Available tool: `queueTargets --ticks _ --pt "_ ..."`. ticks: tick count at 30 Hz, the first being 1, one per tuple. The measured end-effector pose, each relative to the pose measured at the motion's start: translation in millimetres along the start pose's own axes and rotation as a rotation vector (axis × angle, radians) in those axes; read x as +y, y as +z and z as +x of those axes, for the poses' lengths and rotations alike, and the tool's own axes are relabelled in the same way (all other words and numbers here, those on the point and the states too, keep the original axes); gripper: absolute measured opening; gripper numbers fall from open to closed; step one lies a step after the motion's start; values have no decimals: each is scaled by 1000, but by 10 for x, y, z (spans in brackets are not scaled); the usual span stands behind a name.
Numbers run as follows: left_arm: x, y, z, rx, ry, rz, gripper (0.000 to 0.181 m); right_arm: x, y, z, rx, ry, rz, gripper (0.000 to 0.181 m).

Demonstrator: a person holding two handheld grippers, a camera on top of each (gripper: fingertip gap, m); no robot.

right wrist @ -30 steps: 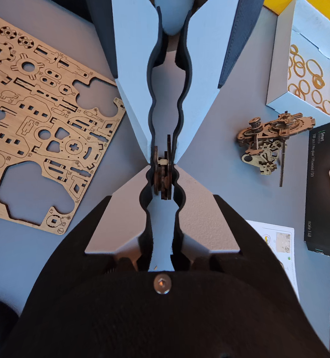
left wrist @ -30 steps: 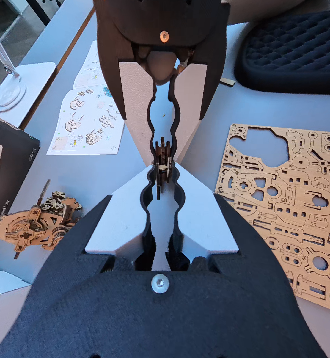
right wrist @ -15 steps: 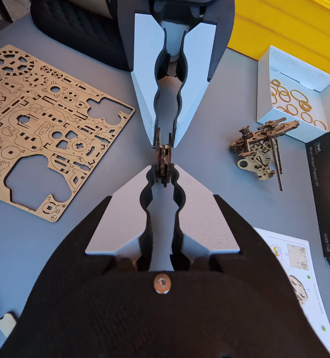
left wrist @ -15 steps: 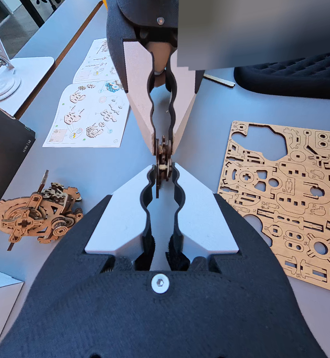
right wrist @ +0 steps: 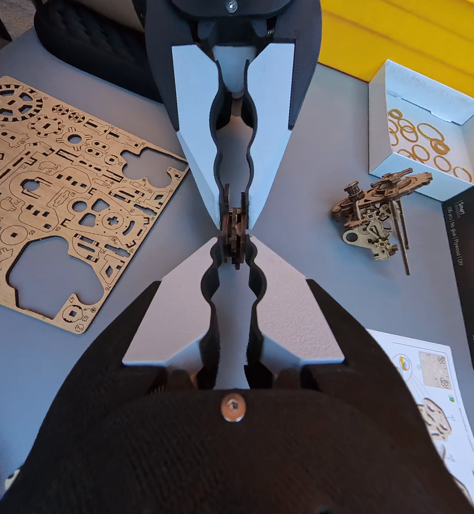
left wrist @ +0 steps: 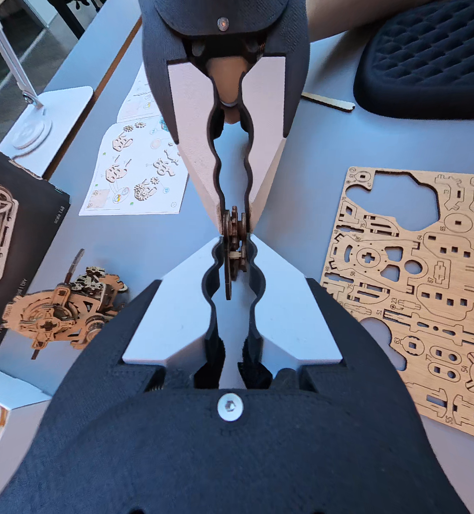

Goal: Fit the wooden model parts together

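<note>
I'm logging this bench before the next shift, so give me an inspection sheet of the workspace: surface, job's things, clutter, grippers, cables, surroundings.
Surface: grey table, mostly covered at its edges.
Job's things: small wooden gear stack held in the air between both grippers; half-built wooden model and laser-cut parts sheet lie on the table.
Clutter: instruction sheet, black kit box, white box of yellow rings, dark padded cushion, loose wooden strip.
Grippers: left gripper and right gripper both shut on the gear stack, tips facing each other.
Cables: nothing seen.
Surroundings: white stand base on a neighbouring surface; yellow surface behind the table.
</note>
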State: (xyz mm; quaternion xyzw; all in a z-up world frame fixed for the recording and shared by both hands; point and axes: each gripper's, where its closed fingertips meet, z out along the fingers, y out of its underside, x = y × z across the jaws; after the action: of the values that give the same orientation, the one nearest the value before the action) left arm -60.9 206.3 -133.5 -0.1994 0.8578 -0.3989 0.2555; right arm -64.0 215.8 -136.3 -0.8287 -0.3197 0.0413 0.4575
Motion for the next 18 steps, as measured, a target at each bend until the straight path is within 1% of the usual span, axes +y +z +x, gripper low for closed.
queueTargets --ticks 2,4,7,9,10,12,14,15,17,18 --pt "-2 -1 -3 49 -110 3 13 -2 -2 -1 -41 94 17 14" --pt "-29 -13 3 139 -289 21 13 -29 -26 -24 -144 258 41 14" --pt "-99 -45 2 268 -542 93 13 -73 -62 -38 -289 474 98 13" --pt "-73 -35 29 349 -674 95 13 -49 -35 -86 -390 612 107 13" --pt "-42 -19 62 391 -731 82 13 -21 -10 -121 -425 643 96 14" --pt "-5 0 92 437 -811 75 12 10 12 -110 -420 639 106 16" --pt "30 -4 60 447 -865 73 13 13 -8 -27 -373 609 131 16" --pt "47 -6 45 451 -890 75 16 15 -23 28 -341 595 147 15" --pt "91 7 19 452 -927 73 21 45 -38 145 -286 616 161 12" --pt "115 14 29 460 -932 57 24 53 -47 162 -288 631 166 7"
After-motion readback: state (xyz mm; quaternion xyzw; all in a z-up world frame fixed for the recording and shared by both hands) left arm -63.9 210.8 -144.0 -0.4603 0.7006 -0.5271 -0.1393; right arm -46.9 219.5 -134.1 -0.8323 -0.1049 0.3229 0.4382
